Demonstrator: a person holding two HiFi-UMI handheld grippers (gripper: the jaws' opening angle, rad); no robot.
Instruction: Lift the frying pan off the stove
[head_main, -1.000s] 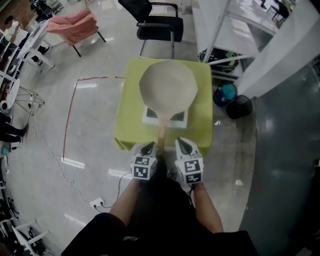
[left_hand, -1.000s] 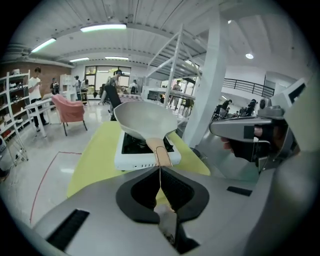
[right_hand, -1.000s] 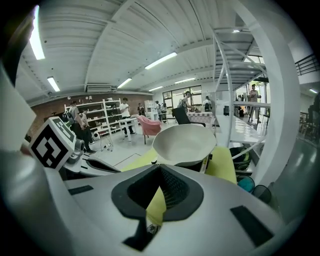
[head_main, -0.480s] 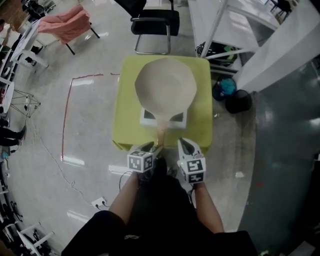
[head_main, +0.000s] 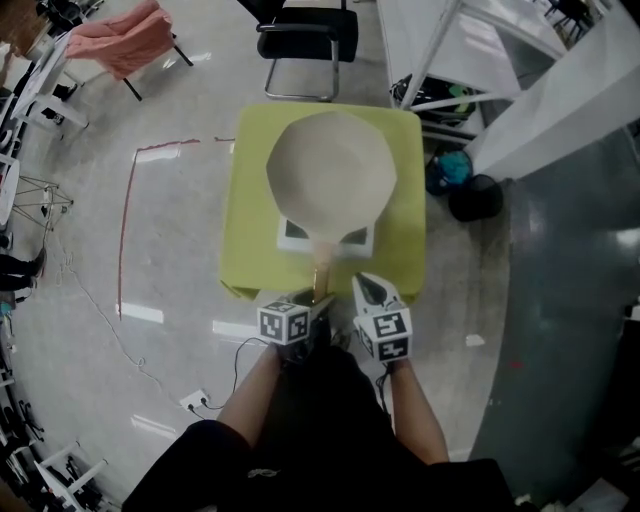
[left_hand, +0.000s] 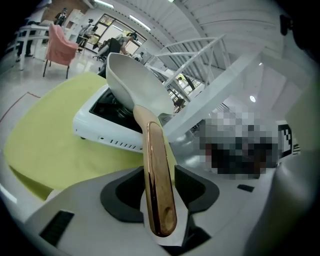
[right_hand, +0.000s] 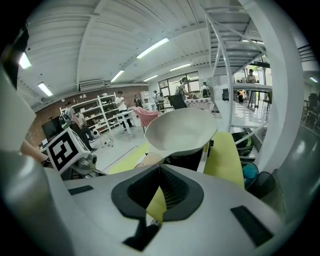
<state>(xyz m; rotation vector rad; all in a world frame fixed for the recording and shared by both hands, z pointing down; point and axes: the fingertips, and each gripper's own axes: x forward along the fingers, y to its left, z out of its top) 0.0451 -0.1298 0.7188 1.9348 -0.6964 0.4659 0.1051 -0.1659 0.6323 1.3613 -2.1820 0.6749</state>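
A cream frying pan (head_main: 330, 170) sits on a white single-burner stove (head_main: 296, 232), and its copper handle (head_main: 321, 272) points toward me. In the left gripper view the handle (left_hand: 157, 180) runs between the wide-apart pads of my left gripper (left_hand: 160, 192). Those jaws have just opened wide and then come in slightly. A sliver of gap shows beside the handle. My right gripper (head_main: 368, 285) hangs just right of the handle end. Its jaws (right_hand: 159, 192) are shut with nothing between them, and the pan (right_hand: 182, 130) is ahead of it.
The stove stands on a small table under a yellow-green cloth (head_main: 250, 250). A black chair (head_main: 305, 40) is behind the table. White metal stairs (head_main: 520, 90) rise at the right, with a teal bin (head_main: 452, 170) and a black bin (head_main: 475, 205) below them.
My left gripper has rolled and shifted in from the left of the handle until it straddles the handle's end. Both grippers sit a little lower. The pan has not moved.
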